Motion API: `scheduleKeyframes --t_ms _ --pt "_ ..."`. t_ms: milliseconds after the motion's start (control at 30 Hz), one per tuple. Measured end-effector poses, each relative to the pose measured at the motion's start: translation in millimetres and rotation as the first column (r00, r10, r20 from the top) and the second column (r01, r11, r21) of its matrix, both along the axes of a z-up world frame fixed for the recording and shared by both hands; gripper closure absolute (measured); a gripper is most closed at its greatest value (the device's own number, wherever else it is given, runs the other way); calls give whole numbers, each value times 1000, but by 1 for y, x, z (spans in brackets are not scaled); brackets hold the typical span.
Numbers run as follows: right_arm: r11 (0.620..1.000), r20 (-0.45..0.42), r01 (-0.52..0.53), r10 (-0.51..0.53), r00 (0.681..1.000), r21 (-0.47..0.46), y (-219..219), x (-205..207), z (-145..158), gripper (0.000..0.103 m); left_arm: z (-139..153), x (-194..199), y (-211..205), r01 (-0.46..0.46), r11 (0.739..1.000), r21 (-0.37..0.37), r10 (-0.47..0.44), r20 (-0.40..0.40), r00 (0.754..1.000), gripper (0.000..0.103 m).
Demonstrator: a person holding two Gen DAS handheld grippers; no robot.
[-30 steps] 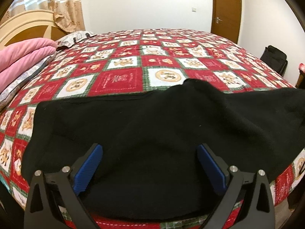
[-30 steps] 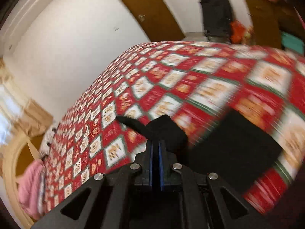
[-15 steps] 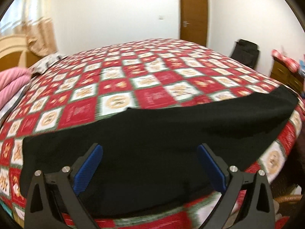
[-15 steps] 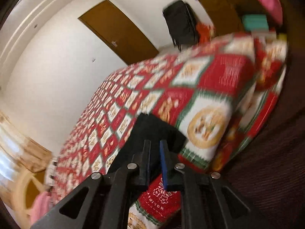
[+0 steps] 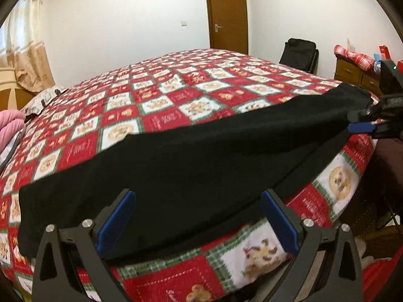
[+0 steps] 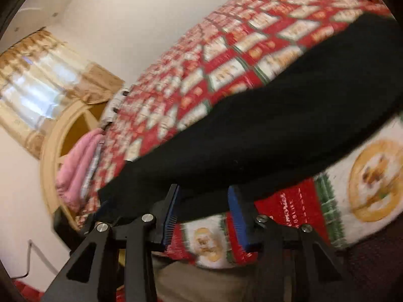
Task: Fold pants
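Left gripper (image 5: 196,222) first: its 2 blue pads are spread wide and hold nothing, with the black pants (image 5: 191,161) lying directly ahead of them, the near edge passing between and just beyond the fingertips. Right gripper (image 6: 205,214) now, and here's the change: 1 second ago it was clenched on a bunch of black cloth, half a second ago the pads were parting, and now they stand well apart, released, with the pants' edge just beyond the tips. So the cloth has been let go, and the pants lie as 1 long flat band along the near edge of the bed (image 5: 176,100), where a second ago they looked rumpled. My read: the spreading is finished and the first fold comes next, each gripper needing a fresh hold on an end or edge. In the left view the right gripper sits far off to the right, at the pants' far end.

The count: 2 grippers, 1 pair of pants, 1 bed under a red checked quilt, 1 stack of pink bedding (image 6: 78,166) far left, 1 brown door (image 5: 226,12) beyond, 1 black bag (image 5: 299,52) beside it.
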State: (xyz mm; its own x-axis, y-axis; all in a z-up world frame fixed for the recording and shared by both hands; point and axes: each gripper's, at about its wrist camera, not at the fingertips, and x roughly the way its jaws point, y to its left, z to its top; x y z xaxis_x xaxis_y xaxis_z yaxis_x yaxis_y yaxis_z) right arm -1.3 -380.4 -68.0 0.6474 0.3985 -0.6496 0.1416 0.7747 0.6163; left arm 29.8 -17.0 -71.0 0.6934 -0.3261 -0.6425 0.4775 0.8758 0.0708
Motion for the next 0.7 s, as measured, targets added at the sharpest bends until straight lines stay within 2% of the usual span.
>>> scheduleKeyframes --t_ms 67,133,167,233,300,367,433,500,533,600,700 --pt "998 -27 61 -62 998 -11 -7 3 -12 65 -4 0 -4 -20 999 44 19 26 999 1" --pt "991 -12 133 -132 991 31 -20 -1 -13 65 -4 -2 -7 -4 999 46 1 47 999 1" --pt "986 1 168 -168 986 17 -22 -5 -9 65 -4 -3 -11 12 999 45 -14 48 999 1" --pt "968 47 243 -240 970 -69 -22 -10 2 64 -4 -6 -15 39 998 51 -41 51 998 1" --pt "956 57 275 -270 961 -106 -28 -9 4 63 -7 -10 -21 63 996 65 -66 51 996 1" --pt "955 43 290 -288 957 -56 -35 -8 -3 63 -11 -10 -24 71 995 77 -74 35 997 1" --pt "950 70 309 -306 950 -41 -35 -6 -2 63 -13 -7 -24 67 996 66 -68 11 998 1" --pt "966 105 252 -246 963 -47 -29 -1 2 63 -12 -6 -21 56 998 43 -55 -6 998 1" --pt "984 113 180 -179 977 -3 -22 7 2 63 -11 -5 -19 48 998 32 -47 -10 999 1" --pt "993 121 102 -109 987 60 -10 16 2 63 -8 -3 -12 27 1000 5 -27 -14 1000 1" --pt "998 136 39 -44 990 41 5 25 -1 63 -6 0 -4 -1 999 -37 -1 -31 1000 1"
